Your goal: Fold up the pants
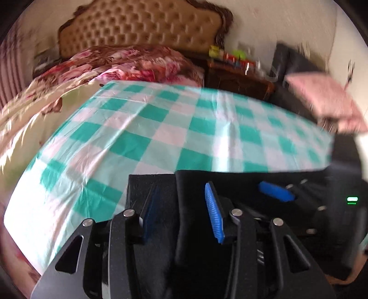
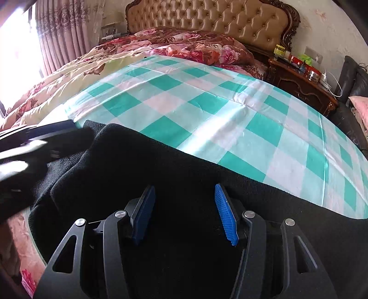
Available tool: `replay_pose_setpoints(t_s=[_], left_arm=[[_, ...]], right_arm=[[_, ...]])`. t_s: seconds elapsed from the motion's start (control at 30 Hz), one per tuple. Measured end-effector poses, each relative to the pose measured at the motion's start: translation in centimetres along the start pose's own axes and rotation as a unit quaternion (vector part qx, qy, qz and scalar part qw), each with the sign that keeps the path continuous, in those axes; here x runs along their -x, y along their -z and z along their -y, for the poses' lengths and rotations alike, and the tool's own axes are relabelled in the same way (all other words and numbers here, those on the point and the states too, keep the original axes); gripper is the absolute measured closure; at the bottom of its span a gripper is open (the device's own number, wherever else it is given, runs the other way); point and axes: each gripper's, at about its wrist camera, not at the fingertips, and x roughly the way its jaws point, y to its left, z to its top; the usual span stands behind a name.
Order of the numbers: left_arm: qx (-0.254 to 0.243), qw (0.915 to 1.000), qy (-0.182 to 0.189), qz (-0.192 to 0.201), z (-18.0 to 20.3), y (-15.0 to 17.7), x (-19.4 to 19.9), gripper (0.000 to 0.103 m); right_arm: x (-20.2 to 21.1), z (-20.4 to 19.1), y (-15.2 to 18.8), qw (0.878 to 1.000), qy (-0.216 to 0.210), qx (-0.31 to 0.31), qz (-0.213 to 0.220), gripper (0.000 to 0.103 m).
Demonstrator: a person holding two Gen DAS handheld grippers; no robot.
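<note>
Black pants lie along the near edge of a bed covered by a green-and-white checked sheet. In the right wrist view my right gripper points down over the flat cloth, open, with nothing raised between its blue pads. My left gripper shows blurred at the left, at a lifted, curled edge of the pants. In the blurred left wrist view the left gripper has a thick fold of the pants filling the gap between its pads. One blue pad of the right gripper rests on the cloth to the right.
A floral quilt is bunched at the head of the bed below a tufted headboard. A dark wooden nightstand with small items stands at the right. Beyond it is a black sofa with a pink cushion. Curtains hang at the left.
</note>
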Motion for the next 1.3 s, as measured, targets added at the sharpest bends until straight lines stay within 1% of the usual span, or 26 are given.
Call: replay_pose_setpoints(t_s=[0.03,0.07,0.13,0.2,0.27,0.3,0.4,0.43,0.5,0.53,0.57,0.6,0.67,0.7,0.73,0.77,0.83,0.87,0.9,0.97,1.0,1.03,1.07,1.13,1.17,1.3], left_arm=[[-0.008,0.9999,-0.007,-0.009,0.0,0.1,-0.7,0.063],[-0.019,0.9994,-0.013,-0.025,0.0,0.1,-1.8,0.066],[-0.040,0.9981,-0.023,-0.041,0.4,0.3,-3.4,0.081],[-0.062,0.9969,-0.035,-0.033,1.1,0.5,-3.7,0.085],[-0.057,0.9975,-0.038,-0.020,1.2,0.3,-2.8,0.090],[-0.053,0.9978,-0.039,-0.005,1.2,0.1,-2.1,0.090],[-0.041,0.9980,-0.040,0.025,1.0,-0.6,-0.6,0.090],[-0.034,0.9981,-0.042,0.029,0.7,-0.8,-0.7,0.089],[-0.024,0.9990,-0.036,0.012,0.2,-0.6,-2.1,0.087],[-0.017,0.9994,-0.031,-0.001,-0.1,-0.3,-2.9,0.080],[-0.009,0.9996,-0.028,0.002,-0.4,-0.1,-2.8,0.074],[0.009,0.9997,-0.021,0.012,-0.9,0.2,-2.2,0.071],[0.063,0.9967,-0.016,0.047,-2.5,1.1,0.6,0.054],[0.103,0.9918,-0.017,0.075,-3.8,2.1,2.7,0.051],[0.127,0.9881,-0.016,0.085,-4.6,2.8,3.8,0.049],[0.175,0.9795,-0.010,0.099,-6.3,4.3,5.6,0.049],[0.254,0.9604,0.002,0.115,-9.2,7.3,8.0,0.051],[0.292,0.9487,0.013,0.120,-10.5,9.0,8.9,0.052],[0.329,0.9357,0.032,0.123,-11.7,10.7,9.6,0.053],[0.371,0.9187,0.071,0.116,-12.7,12.8,9.7,0.056],[0.382,0.9137,0.092,0.104,-12.7,13.5,9.5,0.057],[0.387,0.9106,0.109,0.096,-12.5,13.9,9.1,0.060],[0.393,0.9076,0.119,0.089,-12.2,14.1,8.5,0.060],[0.401,0.9039,0.126,0.080,-11.7,14.1,7.6,0.060],[0.412,0.8989,0.132,0.072,-11.7,14.0,6.9,0.060],[0.439,0.8871,0.133,0.047,-11.9,13.2,4.6,0.060]], right_arm=[[0.0,0.0,0.0,1.000,0.001,0.001,0.000,0.049],[0.0,0.0,0.0,1.000,0.001,0.002,-0.001,0.049],[0.0,-0.1,0.0,1.000,0.001,0.005,-0.001,0.047],[0.0,-0.2,0.0,1.000,-0.002,0.006,-0.001,0.045],[0.2,-0.1,0.0,1.000,-0.006,0.004,0.002,0.046],[0.5,-0.1,0.1,1.000,-0.006,0.003,0.006,0.047],[2.4,0.1,0.1,0.999,0.015,-0.002,0.038,0.047],[3.2,0.6,0.2,0.999,0.023,-0.010,0.044,0.047],[3.9,1.7,0.5,0.998,0.049,-0.028,0.040,0.047],[4.1,2.8,0.8,0.997,0.060,-0.045,0.033,0.047],[4.1,3.6,1.1,0.996,0.063,-0.055,0.027,0.047],[4.0,4.3,1.3,0.996,0.064,-0.062,0.021,0.047],[3.2,5.6,1.9,0.994,0.085,-0.061,0.009,0.047],[2.6,6.2,2.3,0.994,0.090,-0.065,0.001,0.047],[1.9,6.8,2.6,0.994,0.078,-0.077,-0.005,0.045],[1.9,6.8,2.5,0.994,0.076,-0.077,-0.002,0.043],[1.6,6.2,2.4,0.994,0.090,-0.057,-0.006,0.040],[1.6,5.9,2.4,0.994,0.095,-0.051,-0.005,0.040],[1.5,5.8,2.4,0.994,0.098,-0.049,-0.005,0.040],[1.6,6.0,2.5,0.994,0.099,-0.052,-0.003,0.040],[1.6,5.9,2.6,0.994,0.100,-0.052,-0.002,0.040],[1.6,5.9,2.6,0.993,0.103,-0.052,-0.001,0.040],[1.6,5.9,2.6,0.993,0.104,-0.051,-0.001,0.040],[1.6,5.8,2.6,0.993,0.106,-0.050,0.000,0.040],[1.6,5.8,2.6,0.993,0.105,-0.051,0.000,0.040],[1.7,5.8,2.7,0.993,0.102,-0.052,0.000,0.040]])
